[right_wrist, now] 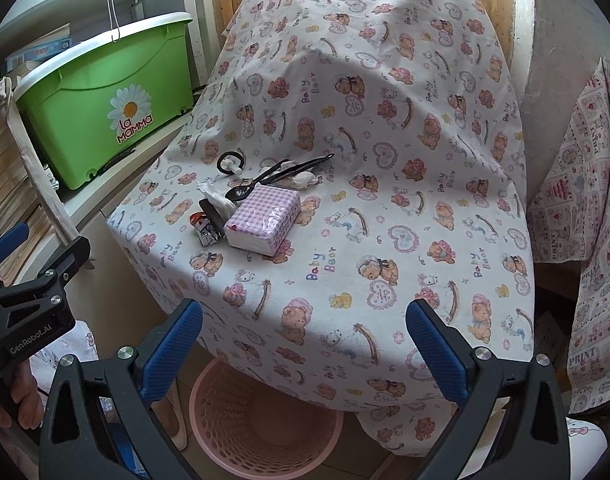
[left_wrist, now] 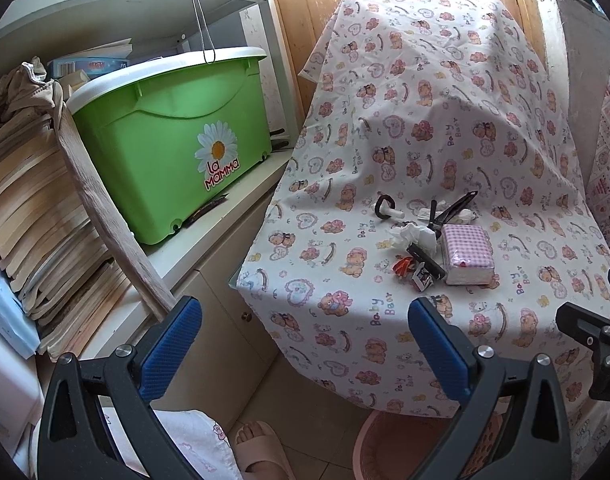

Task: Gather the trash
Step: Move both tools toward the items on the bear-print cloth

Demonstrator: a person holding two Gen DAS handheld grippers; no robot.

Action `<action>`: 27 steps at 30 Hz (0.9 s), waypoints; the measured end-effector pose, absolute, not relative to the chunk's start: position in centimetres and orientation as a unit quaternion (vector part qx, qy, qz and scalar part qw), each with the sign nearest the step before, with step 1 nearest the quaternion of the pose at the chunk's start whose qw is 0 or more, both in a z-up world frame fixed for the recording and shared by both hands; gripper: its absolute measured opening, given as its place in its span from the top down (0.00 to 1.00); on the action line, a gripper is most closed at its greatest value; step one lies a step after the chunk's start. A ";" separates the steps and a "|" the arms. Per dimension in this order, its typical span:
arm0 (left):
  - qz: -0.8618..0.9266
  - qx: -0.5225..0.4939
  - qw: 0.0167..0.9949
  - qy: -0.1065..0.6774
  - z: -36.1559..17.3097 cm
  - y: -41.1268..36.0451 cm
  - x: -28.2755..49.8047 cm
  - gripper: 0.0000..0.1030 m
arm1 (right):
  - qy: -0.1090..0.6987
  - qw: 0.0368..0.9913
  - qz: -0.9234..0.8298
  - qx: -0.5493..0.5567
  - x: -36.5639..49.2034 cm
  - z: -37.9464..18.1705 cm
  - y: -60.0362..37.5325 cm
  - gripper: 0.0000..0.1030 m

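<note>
Two grippers, left (left_wrist: 303, 334) and right (right_wrist: 304, 336), both spread wide and holding nothing, hover short of the bear-print tablecloth (right_wrist: 405, 208). Crumpled tissues (right_wrist: 219, 200), torn wrappers (right_wrist: 205, 228), black plastic spoons (right_wrist: 265, 184) and a pink-checked tissue pack (right_wrist: 263, 218) cluster mid-cloth. Pink mesh wastebasket (right_wrist: 265, 424) stands on the floor below the table's near edge.

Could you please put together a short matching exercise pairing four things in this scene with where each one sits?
Things:
1. pink basket
2. green tub
3. tissue pack
4. stacked books

Places:
A. on the bear-print cloth, beside crumpled tissues
B. on the floor under the table's near edge
C. far left, beside the tub
D. on the white cabinet top

Pairs: 1-B, 2-D, 3-A, 4-C
</note>
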State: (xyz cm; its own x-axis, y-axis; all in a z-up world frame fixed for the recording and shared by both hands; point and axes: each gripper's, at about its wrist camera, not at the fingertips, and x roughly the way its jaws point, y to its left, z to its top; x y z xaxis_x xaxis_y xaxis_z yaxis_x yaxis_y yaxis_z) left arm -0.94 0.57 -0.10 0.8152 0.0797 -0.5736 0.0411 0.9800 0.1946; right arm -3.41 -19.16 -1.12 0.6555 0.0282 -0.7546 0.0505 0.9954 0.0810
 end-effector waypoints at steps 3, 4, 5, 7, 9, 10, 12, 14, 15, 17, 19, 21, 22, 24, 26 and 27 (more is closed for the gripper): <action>0.011 0.101 0.948 0.300 0.0 0.6 -1.1 0.01 | 0.415 0.908 -0.006 0.048 -3.4 -1.2 -19.1 0.00; 0.011 0.102 0.948 0.300 0.0 0.6 -1.0 0.01 | 0.415 0.909 -0.006 0.048 -3.4 -1.2 -19.1 0.00; 0.012 0.102 0.948 0.301 -0.1 0.6 -1.0 0.01 | 0.415 0.909 -0.005 0.049 -3.4 -1.2 -19.1 0.00; 0.013 0.100 0.948 0.303 -0.1 0.6 -0.9 0.01 | 0.414 0.909 -0.006 0.049 -3.4 -1.2 -19.0 0.00; 0.012 0.097 0.947 0.305 -0.1 0.7 -0.8 0.01 | 0.414 0.909 -0.008 0.049 -3.4 -1.3 -19.0 0.00; 0.011 0.096 0.948 0.304 0.0 0.7 -0.8 0.01 | 0.414 0.909 -0.008 0.050 -3.4 -1.2 -19.1 0.00; 0.009 0.096 0.949 0.302 0.0 0.7 -0.9 0.01 | 0.413 0.909 -0.009 0.053 -3.4 -1.2 -19.2 0.01; 0.010 0.096 0.950 0.297 0.2 0.7 -1.1 0.01 | 0.413 0.909 -0.011 0.053 -3.3 -1.2 -19.3 0.00; 0.011 0.097 0.950 0.296 0.2 0.7 -1.2 0.01 | 0.413 0.909 -0.012 0.052 -3.4 -1.2 -19.3 0.00; 0.010 0.092 0.951 0.295 0.2 0.8 -1.3 0.01 | 0.415 0.908 -0.013 0.051 -3.3 -1.3 -19.4 0.00; 0.011 0.090 0.951 0.295 0.1 0.9 -1.2 0.01 | 0.415 0.908 -0.005 0.055 -3.4 -1.1 -19.4 0.00; 0.015 0.094 0.950 0.297 -0.1 0.8 -1.1 0.01 | 0.410 0.910 0.002 0.058 -3.7 -0.8 -19.3 0.01; 0.018 0.095 0.950 0.297 -0.1 0.8 -1.0 0.01 | 0.407 0.912 0.002 0.054 -3.8 -0.7 -19.2 0.00; 0.020 0.095 0.950 0.297 -0.1 0.9 -0.9 0.01 | 0.403 0.914 -0.002 0.043 -3.9 -0.6 -18.9 0.00; 0.024 0.093 0.951 0.296 -0.1 1.0 -1.0 0.01 | 0.405 0.913 -0.002 0.044 -3.8 -0.6 -19.0 0.00; 0.026 0.092 0.951 0.295 -0.1 1.0 -1.0 0.01 | 0.406 0.913 -0.001 0.048 -3.7 -0.6 -19.1 0.00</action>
